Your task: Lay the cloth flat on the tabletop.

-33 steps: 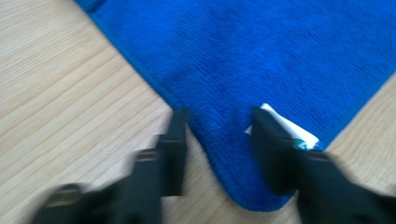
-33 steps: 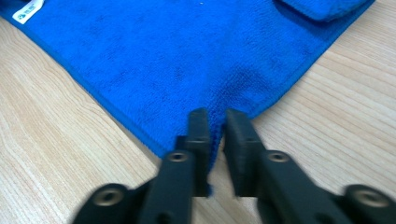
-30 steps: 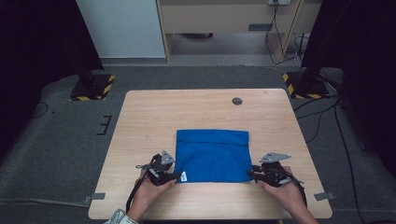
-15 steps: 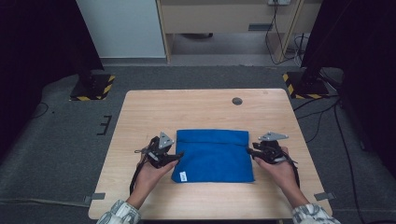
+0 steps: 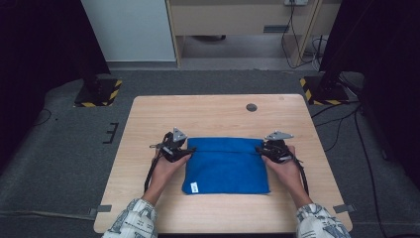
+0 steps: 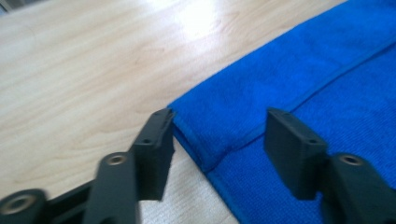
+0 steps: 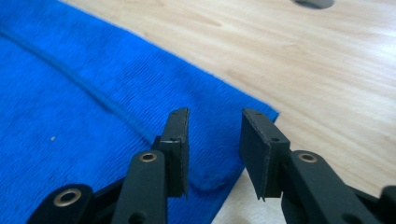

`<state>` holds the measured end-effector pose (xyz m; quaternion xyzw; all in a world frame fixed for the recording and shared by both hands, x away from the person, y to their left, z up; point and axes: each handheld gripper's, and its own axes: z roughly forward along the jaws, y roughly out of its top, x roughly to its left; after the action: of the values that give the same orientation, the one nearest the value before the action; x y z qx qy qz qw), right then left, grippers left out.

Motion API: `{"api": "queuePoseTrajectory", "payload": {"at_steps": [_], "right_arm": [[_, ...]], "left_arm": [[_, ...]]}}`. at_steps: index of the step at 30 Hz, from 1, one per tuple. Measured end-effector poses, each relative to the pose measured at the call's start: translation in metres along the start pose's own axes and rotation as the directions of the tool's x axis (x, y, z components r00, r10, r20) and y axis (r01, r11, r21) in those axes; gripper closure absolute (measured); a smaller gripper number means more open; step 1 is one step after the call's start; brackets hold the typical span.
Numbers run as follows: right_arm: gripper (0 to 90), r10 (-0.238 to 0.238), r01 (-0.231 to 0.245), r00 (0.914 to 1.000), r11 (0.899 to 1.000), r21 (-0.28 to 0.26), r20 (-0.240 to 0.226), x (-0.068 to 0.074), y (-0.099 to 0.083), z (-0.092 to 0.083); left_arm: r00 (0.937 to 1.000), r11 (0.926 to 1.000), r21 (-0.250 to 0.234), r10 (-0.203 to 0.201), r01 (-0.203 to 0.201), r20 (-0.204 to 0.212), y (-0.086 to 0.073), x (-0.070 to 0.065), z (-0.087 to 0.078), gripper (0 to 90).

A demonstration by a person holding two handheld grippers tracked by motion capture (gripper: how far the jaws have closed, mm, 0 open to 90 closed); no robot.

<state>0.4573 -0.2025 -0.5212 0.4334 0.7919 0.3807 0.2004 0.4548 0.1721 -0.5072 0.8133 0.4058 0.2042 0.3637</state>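
A blue folded towel (image 5: 225,166) lies flat on the wooden table (image 5: 208,111), with a small white tag (image 5: 194,187) at its near left corner. My left gripper (image 5: 185,151) is at the towel's far left corner. In the left gripper view its jaws (image 6: 215,135) straddle the hemmed corner of the towel (image 6: 327,70); they have just been closing but stand apart, not pressing it. My right gripper (image 5: 260,148) is at the far right corner. Its jaws (image 7: 215,140) are open around the folded corner of the towel (image 7: 70,116).
A dark round grommet (image 5: 251,107) sits in the table near its far edge, and shows again as the grommet (image 7: 313,3) at the top of the right gripper view. Bare wood surrounds the towel. Black stands with striped bases (image 5: 99,94) flank the table on the grey floor.
Both hands have slid away from the person along the towel's sides, from its near corners to its far corners. The towel has stayed in place.
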Motion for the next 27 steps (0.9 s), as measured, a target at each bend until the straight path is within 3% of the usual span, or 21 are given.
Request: {"api": "queuePoseTrajectory", "payload": {"at_steps": [7,10,13,15,16,19,22,25,27], "right_arm": [[56.2,0.010,-0.010,0.9999,1.000,0.027,-0.011,-0.001,-0.010,0.006],[57.7,0.017,-0.017,0.9998,1.000,0.020,-0.010,-0.001,-0.011,0.008],[60.6,-0.001,0.001,1.0000,1.000,0.019,-0.009,0.001,-0.011,0.009],[61.9,0.000,0.000,0.9999,1.000,0.018,-0.011,0.002,-0.011,0.009],[64.8,-0.002,0.002,1.0000,1.000,0.023,-0.007,0.002,-0.011,0.009],[74.5,-0.003,0.003,0.9999,0.999,0.036,-0.017,0.003,-0.009,0.009],[85.8,-0.014,0.015,0.9997,0.999,0.043,-0.018,0.004,-0.007,0.009],[88.6,-0.012,0.013,0.9996,0.999,0.050,-0.025,0.004,-0.006,0.009],[89.2,-0.020,0.021,0.9994,0.998,0.053,-0.027,0.004,-0.005,0.009]], "left_arm": [[0.9998,0.9998,0.018,0.004,-0.004,-0.017,-0.007,0.001,0.010,43.7],[1.0000,0.9998,0.018,-0.003,0.003,0.000,-0.009,0.002,0.016,40.0],[0.9999,0.9993,0.035,0.013,-0.013,-0.006,-0.009,-0.001,0.019,41.8],[0.9996,0.9986,0.046,0.026,-0.025,-0.007,-0.010,-0.002,0.021,47.1],[0.9993,0.9983,0.049,0.033,-0.032,-0.017,-0.010,-0.003,0.021,47.1],[0.9991,0.9979,0.050,0.040,-0.040,-0.009,-0.010,-0.002,0.021,58.0],[0.9982,0.9968,0.052,0.061,-0.060,-0.004,-0.009,-0.005,0.021,77.2],[0.9983,0.9970,0.054,0.056,-0.056,0.015,-0.009,-0.005,0.022,84.9],[0.9990,0.9981,0.043,0.045,-0.045,0.008,-0.008,-0.005,0.022,85.5]]}}
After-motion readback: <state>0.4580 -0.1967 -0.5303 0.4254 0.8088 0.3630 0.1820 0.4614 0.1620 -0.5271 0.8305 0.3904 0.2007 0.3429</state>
